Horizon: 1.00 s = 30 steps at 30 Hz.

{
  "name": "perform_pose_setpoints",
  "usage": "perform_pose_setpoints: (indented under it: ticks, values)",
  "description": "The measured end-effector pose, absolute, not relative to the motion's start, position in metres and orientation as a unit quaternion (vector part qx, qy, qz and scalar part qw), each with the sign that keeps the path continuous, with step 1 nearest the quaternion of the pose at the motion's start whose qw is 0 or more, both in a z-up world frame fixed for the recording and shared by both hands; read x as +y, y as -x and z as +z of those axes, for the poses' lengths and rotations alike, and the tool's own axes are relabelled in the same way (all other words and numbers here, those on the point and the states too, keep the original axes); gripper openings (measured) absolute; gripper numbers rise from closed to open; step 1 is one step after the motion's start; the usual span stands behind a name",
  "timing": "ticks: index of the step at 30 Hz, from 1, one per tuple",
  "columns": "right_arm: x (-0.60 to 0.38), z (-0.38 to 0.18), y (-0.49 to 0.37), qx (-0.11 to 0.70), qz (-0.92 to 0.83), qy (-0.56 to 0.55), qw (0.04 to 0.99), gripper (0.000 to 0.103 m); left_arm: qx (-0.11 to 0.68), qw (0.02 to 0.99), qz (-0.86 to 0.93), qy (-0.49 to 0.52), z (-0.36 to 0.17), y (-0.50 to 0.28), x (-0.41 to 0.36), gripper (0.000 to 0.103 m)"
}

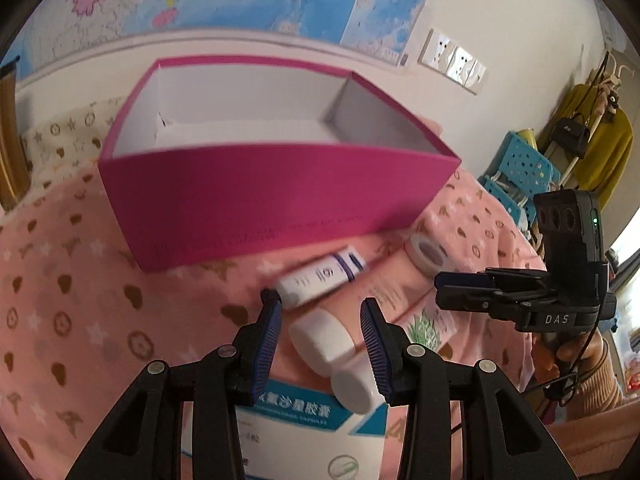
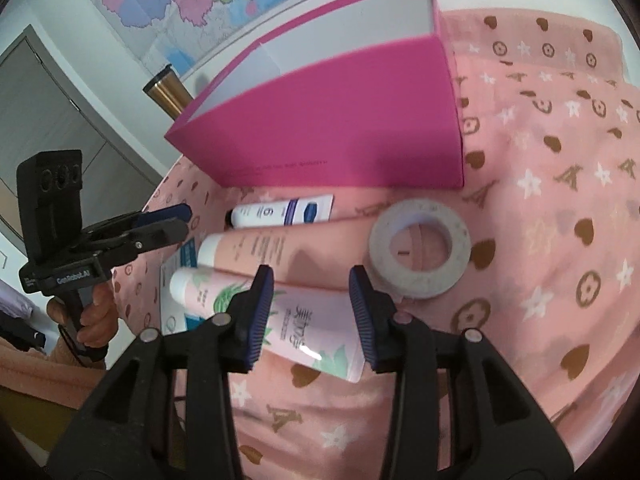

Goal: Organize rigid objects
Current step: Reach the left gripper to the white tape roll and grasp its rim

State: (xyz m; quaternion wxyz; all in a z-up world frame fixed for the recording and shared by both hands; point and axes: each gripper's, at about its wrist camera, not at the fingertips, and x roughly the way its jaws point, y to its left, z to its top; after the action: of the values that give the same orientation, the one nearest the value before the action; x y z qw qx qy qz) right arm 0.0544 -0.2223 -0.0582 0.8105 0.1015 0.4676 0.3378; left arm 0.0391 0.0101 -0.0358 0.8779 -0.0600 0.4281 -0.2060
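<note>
Tubes and tape beside an empty pink box (image 1: 256,196)

Left gripper (image 1: 322,314) and right gripper (image 2: 310,286) hover over tubes (image 2: 280,248), jaws parted, grasping nothing; tape roll (image 2: 420,248) nearby.

I see a magenta box (image 1: 280,196) with a white inside, standing on a pink cloth (image 2: 560,200) printed with brown hearts, white stars and brown towers. In front of it lie a white tube (image 2: 280,212) with a dark blue band, a plain pink tube (image 2: 280,252), a pink tube with green leaves (image 2: 304,320) and a grey tape roll (image 2: 420,248). My fingers (image 2: 260,312) carry blue ribbed pads on black arms.
</note>
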Motion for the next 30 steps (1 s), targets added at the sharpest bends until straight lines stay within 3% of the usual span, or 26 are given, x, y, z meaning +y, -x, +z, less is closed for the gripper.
perform_pose_setpoints:
  ticks: [14,24,27,30]
  values:
    - [-0.251,-0.055,-0.068,0.453,0.281,-0.123,0.837,0.041,0.437,0.871,-0.219,0.055,-0.038,-0.036,-0.003,0.042]
    - [-0.258,-0.070,-0.097,0.469,0.230,-0.075,0.849,0.041,0.452,0.850,-0.269,0.024,-0.043,-0.063,-0.065,0.040]
    - [-0.251,-0.072,-0.096,0.467,0.225,-0.042,0.854,0.038,0.462,0.840,-0.283,0.022,-0.049,-0.069,-0.081,0.039]
    - [-0.247,-0.073,-0.094,0.465,0.217,-0.017,0.858,0.023,0.466,0.835,-0.291,0.018,-0.051,-0.074,-0.091,0.039]
